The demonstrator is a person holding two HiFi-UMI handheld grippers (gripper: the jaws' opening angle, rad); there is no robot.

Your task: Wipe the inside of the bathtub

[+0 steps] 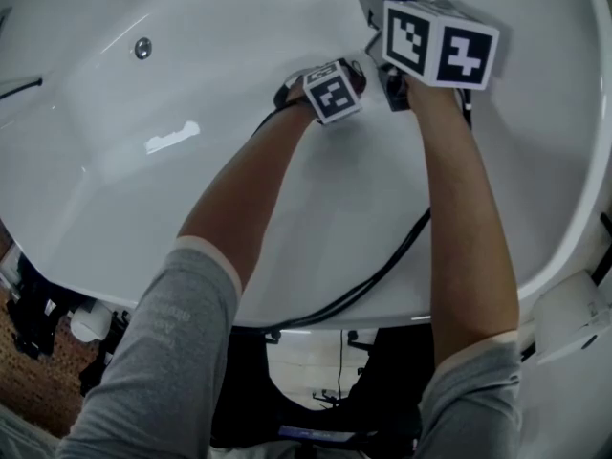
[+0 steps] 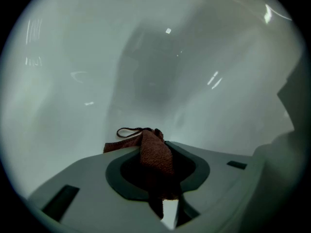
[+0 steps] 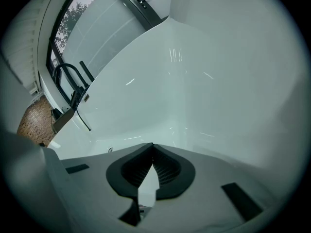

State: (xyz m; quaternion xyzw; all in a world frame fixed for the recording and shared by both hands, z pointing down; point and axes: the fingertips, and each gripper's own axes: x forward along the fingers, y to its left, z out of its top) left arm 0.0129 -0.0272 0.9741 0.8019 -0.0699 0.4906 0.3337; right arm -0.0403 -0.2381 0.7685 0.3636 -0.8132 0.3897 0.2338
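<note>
Both arms reach down into the white bathtub (image 1: 134, 199). My left gripper (image 1: 298, 88) is low in the tub near its far wall, shut on a dark red cloth (image 2: 156, 153). The cloth bunches out past the jaw tips, and a thin loop of it lies against the tub wall (image 2: 146, 67). Just to the right and higher is my right gripper (image 1: 375, 8), with its marker cube uppermost. Its jaws meet at the tips (image 3: 152, 147) with nothing between them, and they face the tub's inner wall (image 3: 209, 81).
A round metal fitting (image 1: 142, 48) sits on the tub wall at upper left. Black cables (image 1: 382, 271) trail over the near rim. The right gripper view shows a black tap (image 3: 68, 79) on the rim, a window frame (image 3: 131, 1) and brick-pattern floor (image 3: 33, 121).
</note>
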